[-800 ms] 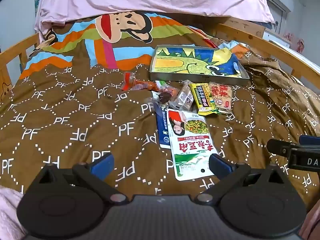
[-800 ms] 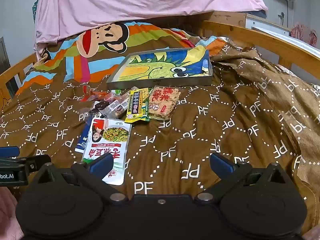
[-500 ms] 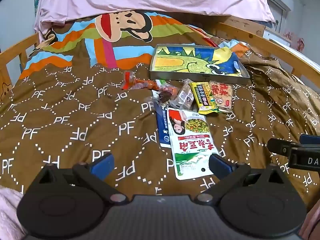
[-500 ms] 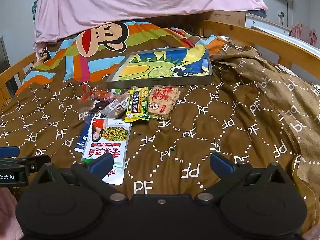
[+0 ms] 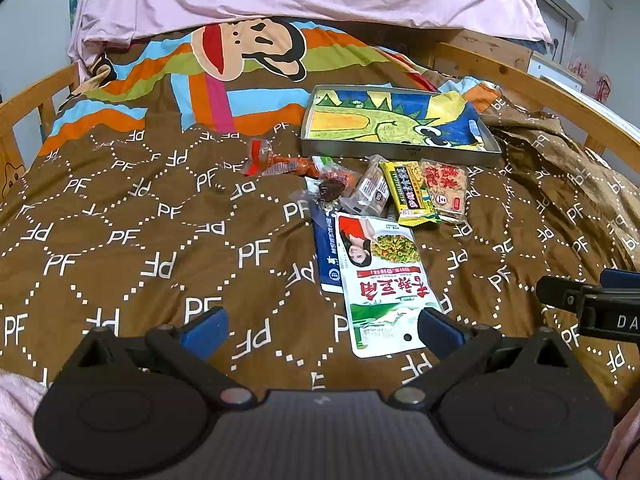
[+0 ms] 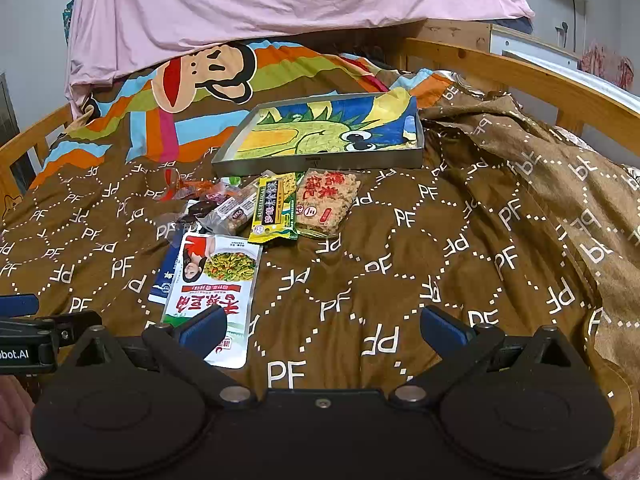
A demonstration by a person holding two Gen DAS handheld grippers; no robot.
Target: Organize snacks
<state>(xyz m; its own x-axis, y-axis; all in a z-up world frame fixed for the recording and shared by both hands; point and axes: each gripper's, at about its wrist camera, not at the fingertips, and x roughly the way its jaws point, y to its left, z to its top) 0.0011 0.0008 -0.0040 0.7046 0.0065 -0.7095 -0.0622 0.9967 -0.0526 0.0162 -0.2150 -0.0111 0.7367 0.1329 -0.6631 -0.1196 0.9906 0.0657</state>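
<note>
Nothing is shifting between the earlier frames and now: both grippers are hovering in the same spots above the bed, and the snacks are lying where they were. The left gripper [image 5: 320, 330] is tilting down with its jaws spread wide and empty, its right blue pad just over the bottom corner of the large green-and-white pouch [image 5: 382, 284]. The right gripper [image 6: 320, 330] is likewise holding its jaws fully released, gripping nothing, with its left pad overlapping the same pouch's lower edge in that view. The snacks are sitting in a loose cluster on the brown quilt [image 5: 140, 240], just in front of the metal tray [image 5: 400, 151] with a dinosaur picture. Among them are a yellow packet [image 5: 412, 196], a rice-cracker pack [image 5: 444, 190] touching it, and a red sausage wrapper [image 5: 276, 162] off to the left.
</note>
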